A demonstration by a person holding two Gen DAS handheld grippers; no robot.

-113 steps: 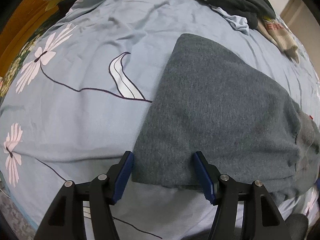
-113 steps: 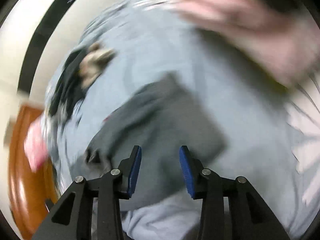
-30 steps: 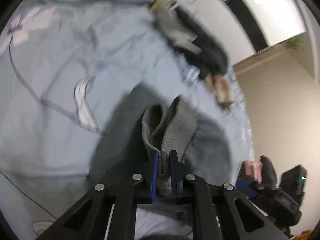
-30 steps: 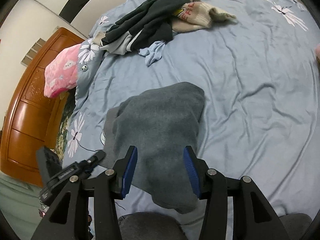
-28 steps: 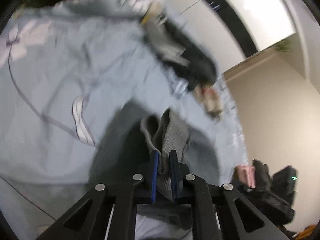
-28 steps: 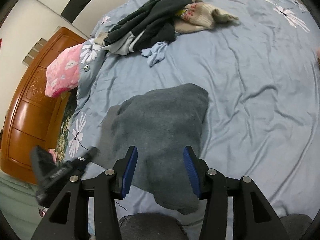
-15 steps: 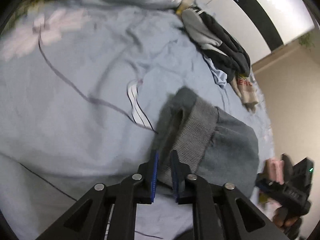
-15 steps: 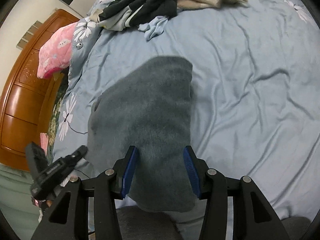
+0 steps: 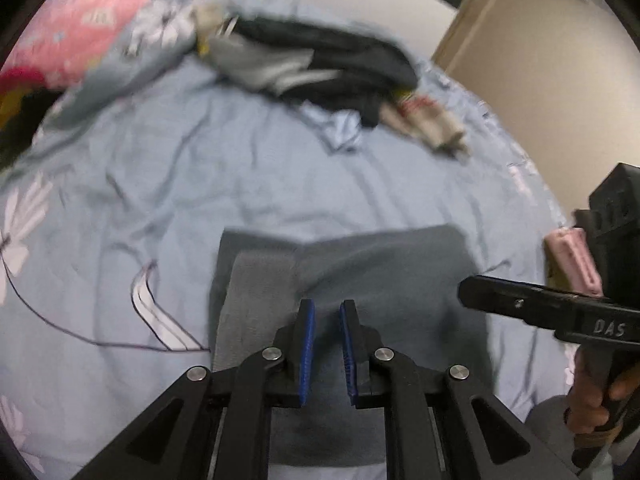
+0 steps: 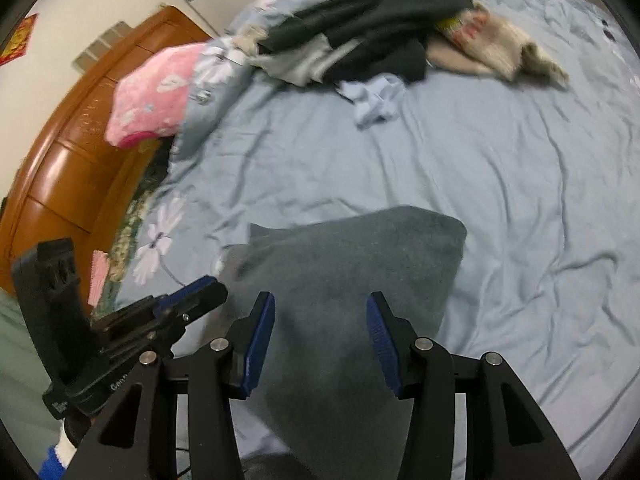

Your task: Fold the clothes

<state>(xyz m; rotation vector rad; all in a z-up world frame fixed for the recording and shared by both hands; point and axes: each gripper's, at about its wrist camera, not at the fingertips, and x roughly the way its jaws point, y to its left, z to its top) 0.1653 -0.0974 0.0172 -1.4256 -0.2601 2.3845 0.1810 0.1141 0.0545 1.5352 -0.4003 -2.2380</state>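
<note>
Now we are hovering both parted, empty grippers [image 9: 325,346] [image 10: 320,344] over the folded grey sweater [image 10: 344,276]; the far clothes pile [image 10: 372,24] is waiting unfolded.

Left black two-finger gripper with blue pads [image 9: 326,344] pointed steeply down, jaws narrowly parted, nothing pinched. Right black blue-padded gripper [image 10: 320,340] half open, empty, just right of it.

Dim, motion blur, heavy fisheye warp.
</note>
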